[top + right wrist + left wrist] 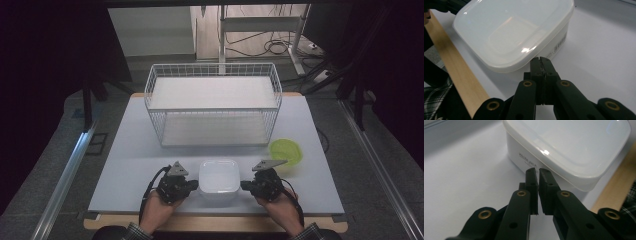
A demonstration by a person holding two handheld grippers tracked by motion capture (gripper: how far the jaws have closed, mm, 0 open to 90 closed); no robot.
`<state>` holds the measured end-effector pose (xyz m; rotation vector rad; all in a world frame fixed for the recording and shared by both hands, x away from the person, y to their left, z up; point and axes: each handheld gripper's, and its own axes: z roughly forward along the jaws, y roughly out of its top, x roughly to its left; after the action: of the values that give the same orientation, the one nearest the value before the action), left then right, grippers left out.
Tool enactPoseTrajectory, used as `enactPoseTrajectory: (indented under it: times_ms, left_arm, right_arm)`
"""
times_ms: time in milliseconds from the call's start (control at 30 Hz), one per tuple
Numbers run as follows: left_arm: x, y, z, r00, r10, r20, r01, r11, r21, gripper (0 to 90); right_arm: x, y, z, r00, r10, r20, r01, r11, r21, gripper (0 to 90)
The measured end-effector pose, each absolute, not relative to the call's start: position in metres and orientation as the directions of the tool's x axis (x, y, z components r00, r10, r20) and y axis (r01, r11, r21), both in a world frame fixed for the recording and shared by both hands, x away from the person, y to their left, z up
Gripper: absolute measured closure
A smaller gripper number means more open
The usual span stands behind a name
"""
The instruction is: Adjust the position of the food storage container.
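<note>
A white, square, round-cornered plastic container (218, 181) with a translucent snap-on lid sits near the front edge of the pale grey tabletop (130, 150), midway between the two hands. It stands upright, lid up, its sides roughly square to the tabletop's edges; seen from the high view it has no clear long axis. On the wall facing the left tongs, thin dark lettering reads "White pack" (a smaller line beneath it is too fine to read). On the wall seen from the right gripper view there is a small printed label with what looks like a barcode (560, 45), illegible.

The left tongs (537, 171) are clenched on nothing, a thin slit between the jaws, their tips just beside the container's lettered wall under the lid rim; whether they touch it cannot be told. The right tongs (539, 59) are pressed fully together, also gripping nothing, with their tips close against the opposite side just below the lid's edge.

Behind the container, toward the far side of the tabletop, stands a white wire-mesh basket (213, 102), long axis running left to right. A small lime-green plastic bowl (286, 151) rests to the right, near the basket's front corner and apart from the container. A light wooden strip (215, 223) borders the tabletop's near edge.
</note>
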<state>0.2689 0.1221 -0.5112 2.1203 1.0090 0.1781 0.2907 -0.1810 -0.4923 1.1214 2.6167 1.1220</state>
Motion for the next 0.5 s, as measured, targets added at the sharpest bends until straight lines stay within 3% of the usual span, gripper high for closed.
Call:
enactPoseTrajectory:
  times_ms: [200,300,400,500]
  left_arm:
    - [0.277,0.126,-0.512,0.664,0.724,-0.185,0.608,-0.379,0.698,85.5]
    - [0.277,0.130,-0.512,0.667,0.718,-0.197,0.606,-0.370,0.705,80.4]
    - [0.270,0.139,-0.505,0.671,0.727,-0.144,0.574,-0.386,0.722,69.7]
    - [0.263,0.150,-0.501,0.668,0.734,-0.122,0.540,-0.365,0.758,51.1]
  right_arm:
    - [0.298,-0.174,-0.494,-0.737,0.650,0.183,0.583,0.476,0.658,89.3]
    - [0.297,-0.174,-0.494,-0.743,0.645,0.176,0.575,0.482,0.661,89.2]
    - [0.295,-0.179,-0.491,-0.760,0.639,0.114,0.524,0.500,0.689,85.2]
    - [0.293,-0.188,-0.486,-0.768,0.634,0.097,0.496,0.492,0.715,77.8]
